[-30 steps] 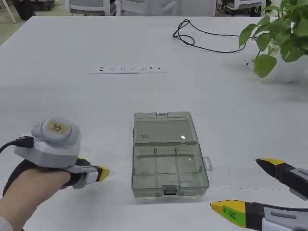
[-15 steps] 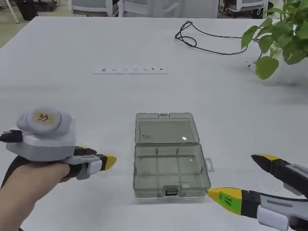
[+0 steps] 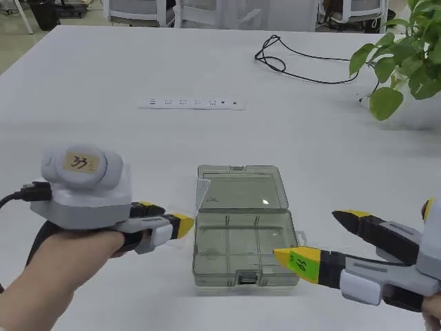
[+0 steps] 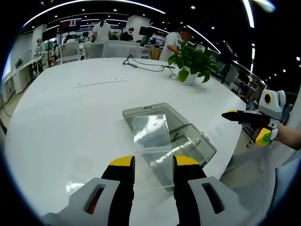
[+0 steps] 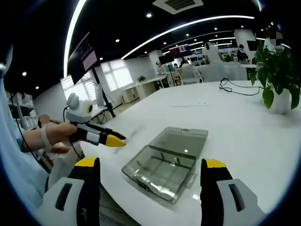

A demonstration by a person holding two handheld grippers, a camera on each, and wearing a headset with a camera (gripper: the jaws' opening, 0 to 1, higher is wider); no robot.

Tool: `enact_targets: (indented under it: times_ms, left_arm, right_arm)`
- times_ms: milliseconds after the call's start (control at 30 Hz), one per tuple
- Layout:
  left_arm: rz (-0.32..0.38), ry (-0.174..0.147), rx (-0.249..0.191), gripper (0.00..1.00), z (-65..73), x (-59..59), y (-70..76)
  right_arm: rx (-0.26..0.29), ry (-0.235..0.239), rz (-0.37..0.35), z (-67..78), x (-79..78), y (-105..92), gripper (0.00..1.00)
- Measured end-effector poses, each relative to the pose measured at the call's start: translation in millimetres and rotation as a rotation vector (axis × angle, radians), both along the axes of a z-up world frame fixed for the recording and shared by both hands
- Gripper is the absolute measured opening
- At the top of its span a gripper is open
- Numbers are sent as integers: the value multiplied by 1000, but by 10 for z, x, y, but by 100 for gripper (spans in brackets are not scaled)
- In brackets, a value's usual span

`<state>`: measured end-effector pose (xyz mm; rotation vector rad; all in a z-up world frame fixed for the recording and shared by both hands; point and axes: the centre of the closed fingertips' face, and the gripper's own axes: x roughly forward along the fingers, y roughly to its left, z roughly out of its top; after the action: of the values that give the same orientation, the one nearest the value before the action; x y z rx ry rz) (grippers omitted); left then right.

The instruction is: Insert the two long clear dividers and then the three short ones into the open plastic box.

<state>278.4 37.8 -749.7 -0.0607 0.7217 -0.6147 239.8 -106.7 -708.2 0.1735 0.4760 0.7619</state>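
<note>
The open smoky-clear plastic box (image 3: 241, 227) lies in the middle of the white table, its lid (image 3: 242, 188) laid flat behind the tray. My left gripper (image 3: 169, 217) hovers just left of the box, shut on a clear divider (image 3: 202, 192) that sticks out toward the lid's left corner. In the left gripper view the divider (image 4: 151, 136) stands between the jaws, over the box (image 4: 186, 136). My right gripper (image 3: 313, 238) is open at the box's front right corner, with nothing between its fingers. The right gripper view looks across the box (image 5: 164, 157) at the left gripper (image 5: 110, 139).
A white power strip (image 3: 191, 103) lies beyond the box. A black cable (image 3: 296, 58) curls at the far right, and a leafy plant (image 3: 406, 62) stands at the right edge. Chairs line the table's far side.
My left gripper has moved right to the box's left side with the divider. My right gripper has moved left and up to the box's front right corner.
</note>
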Motion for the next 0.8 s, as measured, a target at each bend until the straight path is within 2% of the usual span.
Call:
enact_targets:
  times_ms: [100,200,300,400,533,567,633,667,733,800]
  left_arm:
    - [-9,-3,-10,30,8,-7,-59]
    - [-21,2,-18,30,-3,-22,-126]
    - [-31,2,-22,30,-17,-16,-183]
    - [-37,-2,-32,30,10,-11,-242]
    - [-52,-15,-38,30,52,-2,-329]
    - [-57,-16,-39,30,65,-11,-359]
    - [-59,-16,-48,30,69,2,-386]
    - [-65,-16,-50,30,71,3,-416]
    - [-72,-21,-54,30,88,5,-462]
    - [-75,-23,-59,30,98,5,-505]
  right_arm:
    - [31,23,4,14,43,110,84]
    - [97,50,-8,51,111,235,83]
    - [149,94,-20,58,165,321,80]
    - [211,164,-48,28,232,378,75]
    - [293,220,-83,21,318,413,69]
    - [304,233,-99,7,342,406,67]
    - [287,241,-100,-39,372,410,63]
    - [292,262,-105,-68,384,414,61]
    - [346,320,-133,-89,398,436,56]
    - [355,341,-153,-127,423,435,52]
